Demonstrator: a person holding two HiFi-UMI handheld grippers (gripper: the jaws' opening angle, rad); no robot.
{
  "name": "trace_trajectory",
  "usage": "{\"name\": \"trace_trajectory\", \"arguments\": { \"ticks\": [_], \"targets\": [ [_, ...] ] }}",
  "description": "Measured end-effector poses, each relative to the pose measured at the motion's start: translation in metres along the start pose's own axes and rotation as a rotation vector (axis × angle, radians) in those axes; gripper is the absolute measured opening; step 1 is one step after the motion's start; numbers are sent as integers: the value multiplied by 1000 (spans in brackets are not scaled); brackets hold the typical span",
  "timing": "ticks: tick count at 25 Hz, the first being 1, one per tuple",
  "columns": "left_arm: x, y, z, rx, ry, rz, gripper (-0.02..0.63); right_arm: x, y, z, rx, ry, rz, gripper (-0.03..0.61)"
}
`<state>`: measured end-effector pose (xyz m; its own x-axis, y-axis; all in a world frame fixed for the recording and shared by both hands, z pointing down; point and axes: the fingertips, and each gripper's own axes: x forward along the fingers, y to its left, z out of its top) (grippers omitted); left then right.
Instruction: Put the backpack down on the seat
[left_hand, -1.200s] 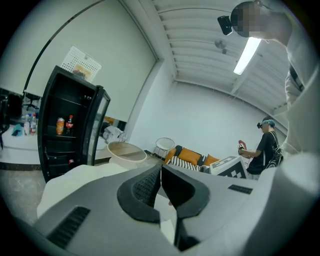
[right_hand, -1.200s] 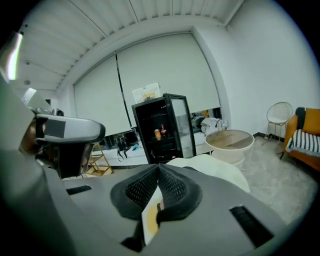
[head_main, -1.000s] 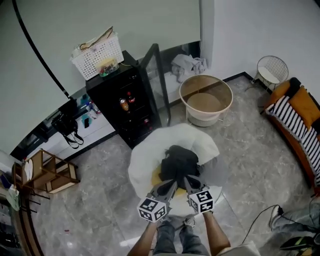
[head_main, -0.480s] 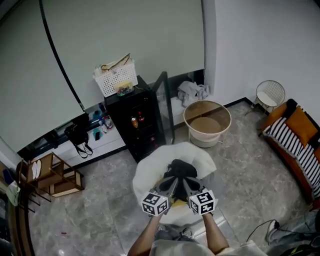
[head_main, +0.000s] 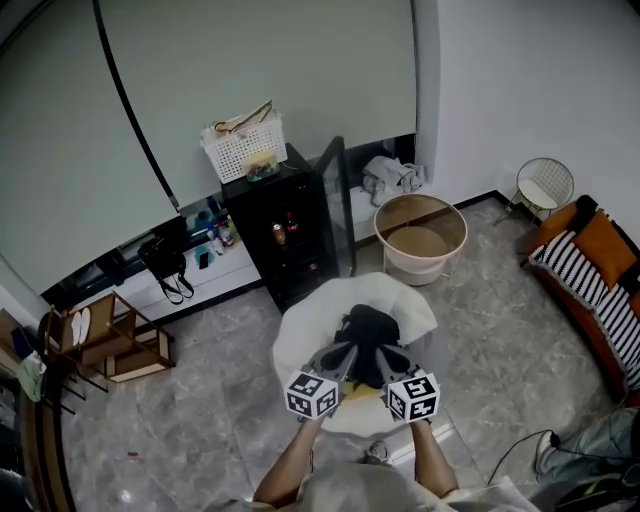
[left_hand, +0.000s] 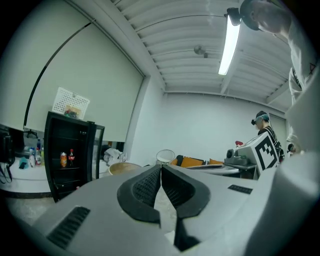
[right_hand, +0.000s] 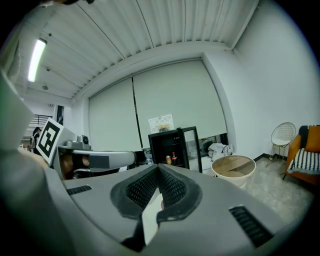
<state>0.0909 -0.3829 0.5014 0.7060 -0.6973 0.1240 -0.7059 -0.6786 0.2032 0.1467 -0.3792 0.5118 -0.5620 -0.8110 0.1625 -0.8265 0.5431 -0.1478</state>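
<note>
A black backpack (head_main: 368, 332) lies on the round white seat (head_main: 300, 335), over a yellow cushion. In the head view both grippers sit side by side at the backpack's near edge and point away from me. The left gripper (head_main: 345, 352) is shut, and the left gripper view shows its jaws (left_hand: 161, 167) meeting with nothing between them. The right gripper (head_main: 383, 352) is shut too and also empty (right_hand: 158, 170). Both gripper views look level across the room, so the backpack is below their sight.
A black glass-door cabinet (head_main: 285, 225) with a white basket (head_main: 243, 148) on top stands behind the seat. A round tub (head_main: 420, 235) is at the back right. An orange sofa (head_main: 590, 270), a wire chair (head_main: 545, 183) and a floor cable (head_main: 520, 445) are to the right, a wooden rack (head_main: 100, 340) to the left.
The head view has tilted up and shifted, so more wall shows. The backpack stays on the seat. Both grippers remain shut at its near edge.
</note>
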Motion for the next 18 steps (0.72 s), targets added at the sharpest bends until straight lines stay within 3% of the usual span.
{"name": "trace_trajectory", "arguments": {
  "ticks": [6,18],
  "targets": [
    [-52,-8,-15,-12,0,-14,32,-22,42,-24,-12,40,-17,26],
    [-198,-21,-39,-16,-11,-45,32,-73,179,-60,6,45,-57,26]
  ]
}}
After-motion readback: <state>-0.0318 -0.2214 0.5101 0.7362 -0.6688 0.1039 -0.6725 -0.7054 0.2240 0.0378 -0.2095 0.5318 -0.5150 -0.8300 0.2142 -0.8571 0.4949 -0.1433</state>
